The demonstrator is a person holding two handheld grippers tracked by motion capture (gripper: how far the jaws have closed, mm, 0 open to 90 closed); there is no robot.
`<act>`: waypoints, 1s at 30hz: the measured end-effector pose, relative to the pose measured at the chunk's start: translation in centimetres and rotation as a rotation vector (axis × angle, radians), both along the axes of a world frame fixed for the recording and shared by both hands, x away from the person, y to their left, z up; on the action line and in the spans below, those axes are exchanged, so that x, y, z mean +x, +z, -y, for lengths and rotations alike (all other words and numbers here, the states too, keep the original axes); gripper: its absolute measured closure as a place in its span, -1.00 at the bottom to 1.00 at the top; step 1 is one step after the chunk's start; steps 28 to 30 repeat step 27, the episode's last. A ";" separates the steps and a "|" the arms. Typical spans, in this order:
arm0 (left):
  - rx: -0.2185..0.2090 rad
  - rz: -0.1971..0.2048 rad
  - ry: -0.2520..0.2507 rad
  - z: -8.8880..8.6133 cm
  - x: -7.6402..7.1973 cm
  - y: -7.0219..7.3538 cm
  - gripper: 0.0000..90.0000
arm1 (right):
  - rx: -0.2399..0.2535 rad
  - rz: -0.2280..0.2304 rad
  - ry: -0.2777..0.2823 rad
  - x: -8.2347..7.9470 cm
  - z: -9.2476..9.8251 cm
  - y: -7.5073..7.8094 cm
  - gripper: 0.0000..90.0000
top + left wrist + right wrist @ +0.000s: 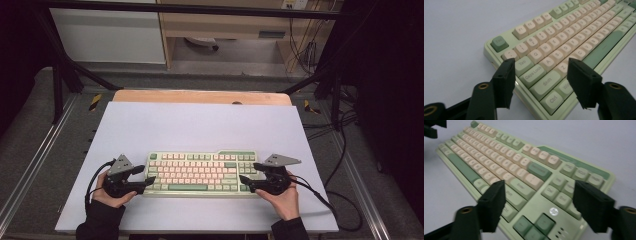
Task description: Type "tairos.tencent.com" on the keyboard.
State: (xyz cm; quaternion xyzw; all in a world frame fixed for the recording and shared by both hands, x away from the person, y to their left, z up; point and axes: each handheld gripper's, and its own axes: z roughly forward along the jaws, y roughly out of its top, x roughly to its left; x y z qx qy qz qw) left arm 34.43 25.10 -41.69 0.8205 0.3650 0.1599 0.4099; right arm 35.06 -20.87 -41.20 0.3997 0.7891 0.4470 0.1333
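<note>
A pale green keyboard (202, 174) with cream and green keys lies on the white table top (200, 125), near the front. My left gripper (145, 176) is open at the keyboard's left end; in the left gripper view its jaws stand apart over the Tab, Caps Lock and Shift keys of the keyboard (564, 45). My right gripper (248, 174) is open at the right end. In the right gripper view its jaws straddle the arrow-key corner of the keyboard (524, 170). A hand holds each gripper.
The white table top has free room behind and beside the keyboard. A wooden edge (200, 96) runs along the far side. Cables (340, 190) trail off the right edge. Black frame bars (60, 65) stand at the back corners.
</note>
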 end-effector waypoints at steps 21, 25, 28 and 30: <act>0.015 -0.021 -0.027 -1.8 -0.8 -1.3 -0.85 | -0.020 -0.081 -0.002 -1.7 5.3 -3.1 -0.99; 0.015 -0.029 -0.024 -2.0 -0.8 -1.6 -0.85 | -0.017 -0.082 0.006 -1.8 5.3 -3.2 -0.99; 0.020 -0.036 -0.022 -2.0 -0.8 -1.8 -0.86 | -0.012 -0.079 0.005 -1.8 5.3 -3.2 -0.99; 0.020 -0.036 -0.022 -2.0 -0.8 -1.8 -0.86 | -0.012 -0.079 0.005 -1.8 5.3 -3.2 -0.99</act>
